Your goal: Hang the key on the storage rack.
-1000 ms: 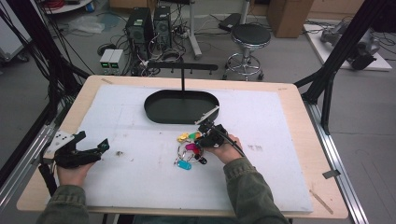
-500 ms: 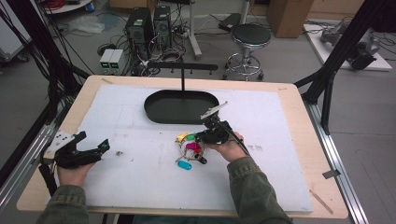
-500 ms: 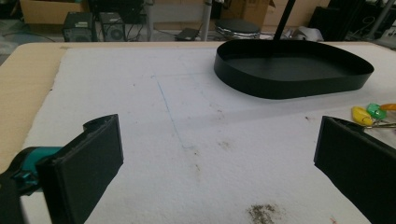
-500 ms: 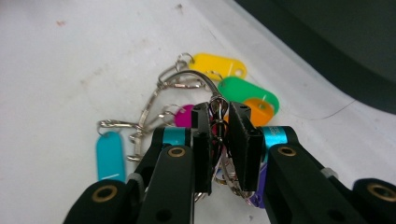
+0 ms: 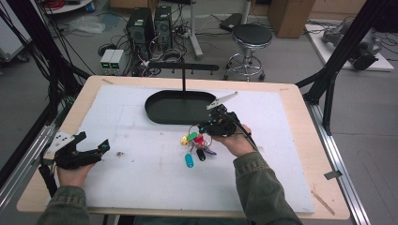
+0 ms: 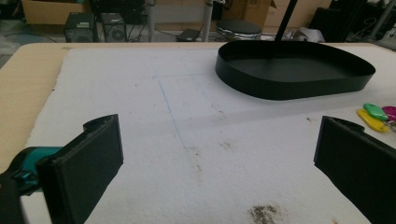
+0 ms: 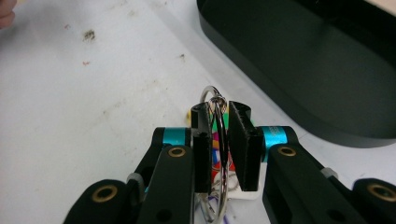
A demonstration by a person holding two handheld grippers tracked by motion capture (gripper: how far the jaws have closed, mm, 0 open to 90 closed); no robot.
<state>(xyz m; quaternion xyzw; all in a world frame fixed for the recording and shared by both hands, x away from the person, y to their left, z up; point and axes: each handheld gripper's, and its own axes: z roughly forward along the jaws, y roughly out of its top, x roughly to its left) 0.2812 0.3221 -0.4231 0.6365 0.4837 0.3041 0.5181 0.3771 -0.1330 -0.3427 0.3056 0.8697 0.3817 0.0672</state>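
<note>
Jaws of my right gripper (image 5: 202, 127) are nearly closed and clamp the metal key ring (image 7: 215, 105), which stands up between the pads in the right gripper view. From that ring hangs the bunch of coloured key tags (image 5: 196, 145): in the high view I see yellow, green, pink and purple tags just below the gripper, with a black fob and a blue tag (image 5: 189, 160) lowest, on or just above the white mat (image 5: 141, 178); I cannot tell whether they touch it. The bunch sits near the middle of the mat, just in front of the black oval tray (image 5: 159, 112), apart from its wall. A thin black post rises from the tray's far side to a horizontal bar (image 5: 183, 66). My left gripper (image 5: 91, 146) rests at the mat's left edge, well apart from the keys, with its jaws wide and nothing between them; in the left gripper view bare mat lies between the two pads (image 6: 93, 163), and the tray (image 6: 289, 88) and a yellow and a green tag (image 6: 373, 116) lie ahead to the right.
</note>
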